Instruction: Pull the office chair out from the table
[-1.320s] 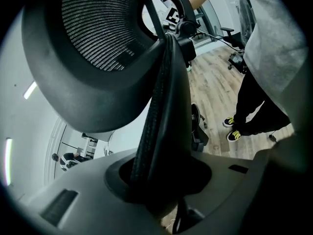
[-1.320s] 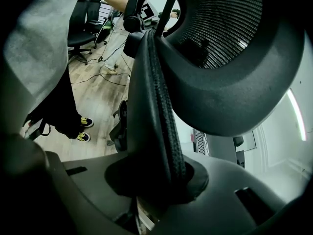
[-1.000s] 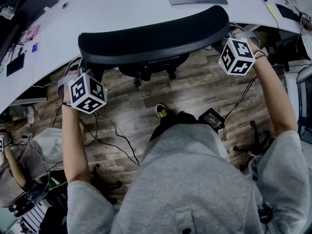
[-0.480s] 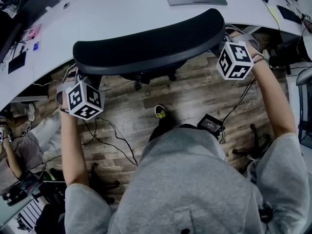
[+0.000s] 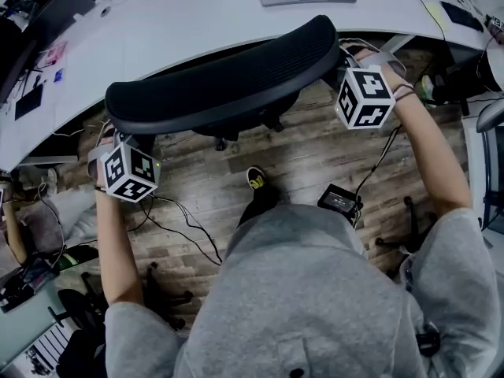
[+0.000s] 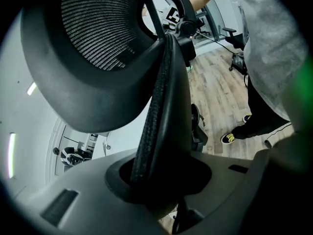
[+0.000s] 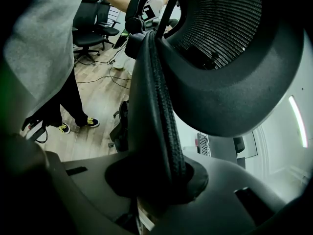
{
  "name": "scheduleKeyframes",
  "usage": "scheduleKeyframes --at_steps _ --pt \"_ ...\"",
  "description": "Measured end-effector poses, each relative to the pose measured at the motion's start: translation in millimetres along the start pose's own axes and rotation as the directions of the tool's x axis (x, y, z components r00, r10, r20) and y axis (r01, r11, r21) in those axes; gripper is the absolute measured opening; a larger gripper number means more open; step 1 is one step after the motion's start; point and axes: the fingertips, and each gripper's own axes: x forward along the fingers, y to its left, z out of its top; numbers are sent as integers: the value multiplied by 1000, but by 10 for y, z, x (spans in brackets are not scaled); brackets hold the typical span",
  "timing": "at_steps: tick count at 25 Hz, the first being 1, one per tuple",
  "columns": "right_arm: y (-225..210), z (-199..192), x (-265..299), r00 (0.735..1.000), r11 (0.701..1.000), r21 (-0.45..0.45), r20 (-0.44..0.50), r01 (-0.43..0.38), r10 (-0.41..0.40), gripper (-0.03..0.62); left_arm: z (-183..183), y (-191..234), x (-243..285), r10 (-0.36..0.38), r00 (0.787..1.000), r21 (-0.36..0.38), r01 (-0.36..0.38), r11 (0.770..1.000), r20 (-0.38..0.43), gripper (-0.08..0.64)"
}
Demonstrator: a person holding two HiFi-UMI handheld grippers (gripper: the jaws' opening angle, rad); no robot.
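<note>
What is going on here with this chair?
A person stands behind an office chair at a white table. The left gripper and the right gripper are each shut on one side edge of the backrest, apparently to pull the chair out.

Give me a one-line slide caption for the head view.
From overhead: left gripper and right gripper each clamp one end of the office chair backrest, beside the curved white table.
</note>
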Motion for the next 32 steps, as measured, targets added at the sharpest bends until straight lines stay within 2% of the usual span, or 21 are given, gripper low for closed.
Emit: scheduleKeyframes --at_steps 18,32 --pt "506 15 -467 1000 1000 24 0 13 -13 104 164 -458 -336 -12 1000 15 12 1000 16 121" --pt "1060 -65 -938 1000 999 42 -6 27 -27 107 397 -1016 -696 -17 1000 19 16 1000 25 121"
